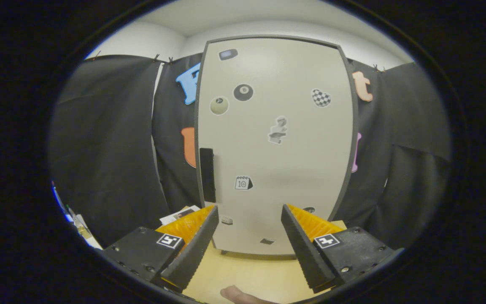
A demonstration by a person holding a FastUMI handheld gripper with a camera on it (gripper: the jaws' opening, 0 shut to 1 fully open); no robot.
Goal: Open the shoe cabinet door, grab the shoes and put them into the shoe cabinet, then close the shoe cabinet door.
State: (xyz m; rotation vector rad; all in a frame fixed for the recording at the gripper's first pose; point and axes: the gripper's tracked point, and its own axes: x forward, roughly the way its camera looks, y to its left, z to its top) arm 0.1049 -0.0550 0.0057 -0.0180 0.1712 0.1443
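Note:
The shoe cabinet (276, 143) stands upright on the wooden table just beyond my fingers, its pale door shut and dotted with small stickers. A dark vertical handle (207, 175) sits at the door's left edge, above and slightly ahead of my left fingertip. My gripper (249, 211) is open, with nothing between its fingers, and the lower part of the door shows through the gap.
The light wooden table (251, 274) runs under the cabinet. Some papers (177, 215) lie left of the cabinet's foot. Black cloth walls hang behind and to both sides. Part of a person's hand (238, 294) shows below the fingers.

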